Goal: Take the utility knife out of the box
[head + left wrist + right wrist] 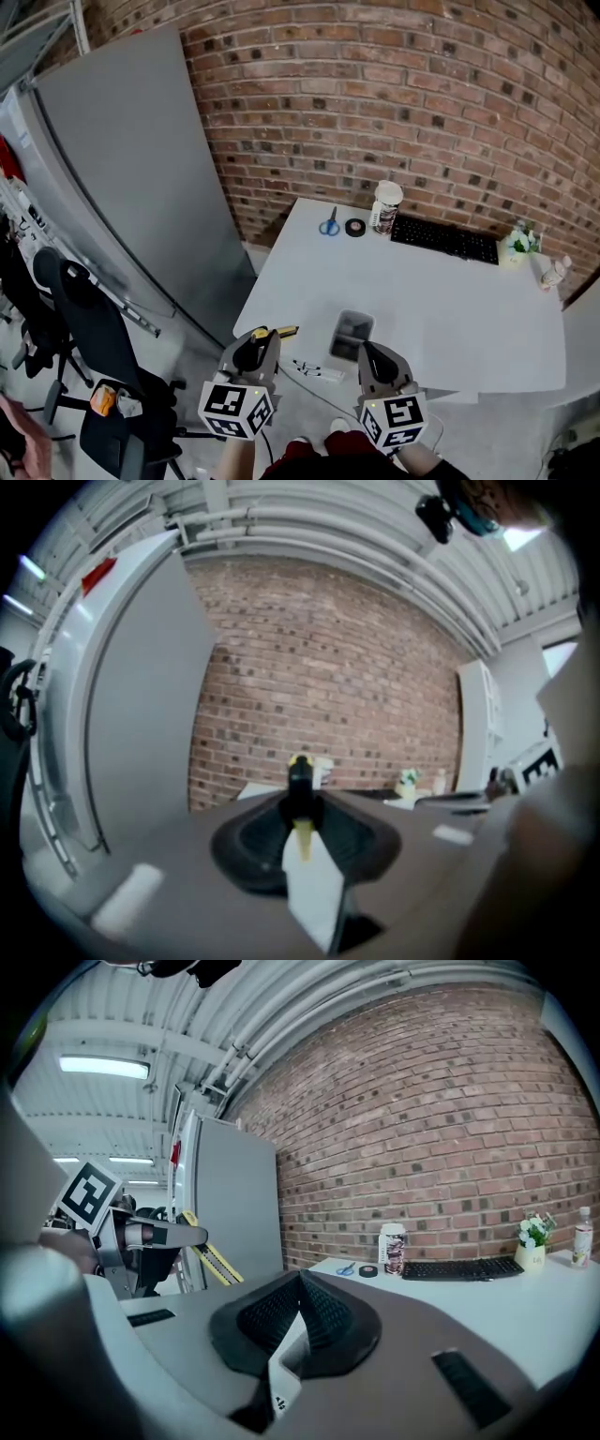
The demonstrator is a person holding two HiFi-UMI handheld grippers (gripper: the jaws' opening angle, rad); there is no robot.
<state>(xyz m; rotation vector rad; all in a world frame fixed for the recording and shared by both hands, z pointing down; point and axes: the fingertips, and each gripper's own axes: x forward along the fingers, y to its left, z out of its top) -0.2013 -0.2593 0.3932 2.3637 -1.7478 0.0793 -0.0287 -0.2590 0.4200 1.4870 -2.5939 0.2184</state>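
– So, what was hard to make out?

– Mostly the knife's body. The left gripper [261, 343] had its jaws clamped on the utility knife [282, 332], so the head view showed only a short yellow-and-black end poking past them. In the left gripper view the utility knife [300, 780] was seen end-on: a dark nub with a yellow tip, the rest covered by the jaws. The inside of the box [352, 335] was just a dark patch, and I couldn't tell what lay in it.

– Any writing you could read?

– The cup [385, 206] at the table's back edge carried dark print, too small to read. The gripper cubes showed black square markers, not words.

– How did the knife look, and where was it?

– In the right gripper view the utility knife [212, 1258] was a slim yellow bar with black markings, slanting down out of the left gripper. It was out of the box, over the front edge of the table [469, 309] near the front left corner, left of the box and apart from it.

– And the other gripper?

– The right gripper [368, 351] had its jaws pressed together with nothing between them. Its tips sat by the box's near right corner, and whether they touched it I couldn't tell.
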